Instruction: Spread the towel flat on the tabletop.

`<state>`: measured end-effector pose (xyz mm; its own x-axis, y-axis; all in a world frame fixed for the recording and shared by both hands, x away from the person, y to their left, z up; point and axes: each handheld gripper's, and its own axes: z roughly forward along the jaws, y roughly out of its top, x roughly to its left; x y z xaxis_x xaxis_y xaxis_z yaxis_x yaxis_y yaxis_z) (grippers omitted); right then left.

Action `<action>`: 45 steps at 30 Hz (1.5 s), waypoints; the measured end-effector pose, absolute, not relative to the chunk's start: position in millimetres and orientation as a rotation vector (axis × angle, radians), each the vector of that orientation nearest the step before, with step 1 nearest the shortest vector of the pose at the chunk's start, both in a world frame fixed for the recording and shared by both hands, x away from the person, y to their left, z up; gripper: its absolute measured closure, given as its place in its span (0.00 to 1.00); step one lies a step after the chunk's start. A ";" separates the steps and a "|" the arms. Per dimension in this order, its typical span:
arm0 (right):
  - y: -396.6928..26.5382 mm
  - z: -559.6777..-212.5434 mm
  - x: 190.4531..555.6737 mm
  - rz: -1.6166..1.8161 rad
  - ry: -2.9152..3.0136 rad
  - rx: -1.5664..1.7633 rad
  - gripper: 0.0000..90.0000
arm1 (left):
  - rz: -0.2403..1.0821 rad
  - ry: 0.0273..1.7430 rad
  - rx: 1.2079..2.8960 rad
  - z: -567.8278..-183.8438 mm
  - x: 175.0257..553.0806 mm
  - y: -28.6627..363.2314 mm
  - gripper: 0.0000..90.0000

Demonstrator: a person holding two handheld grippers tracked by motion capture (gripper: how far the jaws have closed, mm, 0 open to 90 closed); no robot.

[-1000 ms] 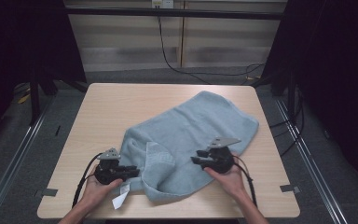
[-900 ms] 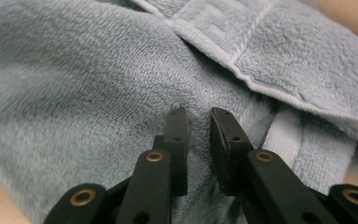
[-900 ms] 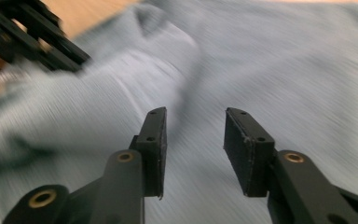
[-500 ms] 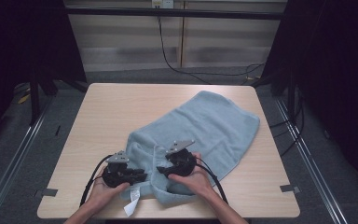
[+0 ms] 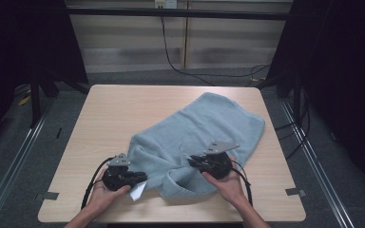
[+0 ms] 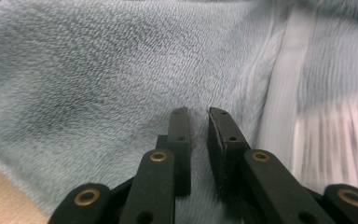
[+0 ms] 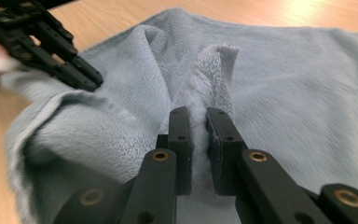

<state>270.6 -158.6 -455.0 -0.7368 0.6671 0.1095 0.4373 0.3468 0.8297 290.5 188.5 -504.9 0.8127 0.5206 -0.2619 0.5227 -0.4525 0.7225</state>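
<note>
Pale blue-grey towel (image 5: 204, 133) on a light wood-grain bench (image 5: 109, 114).
Plain fleecy nap, a ribbed paler band along its hem; both claws black with brass-coloured rivets.

Readable text: I find none.
Tag on towel (image 5: 137, 191): white, I cannot make out any print.
Surface (image 5: 123, 109): unmarked wood.

Lab recording bay, bare wooden table (image 5: 123, 109), black curtains (image 5: 342, 71), floor rails (image 5: 19, 156)
</note>
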 end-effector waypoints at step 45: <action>-187.0 -450.4 241.7 1.478 2.303 1.070 0.54 | -0.048 0.641 2.030 -475.3 282.5 171.9 0.90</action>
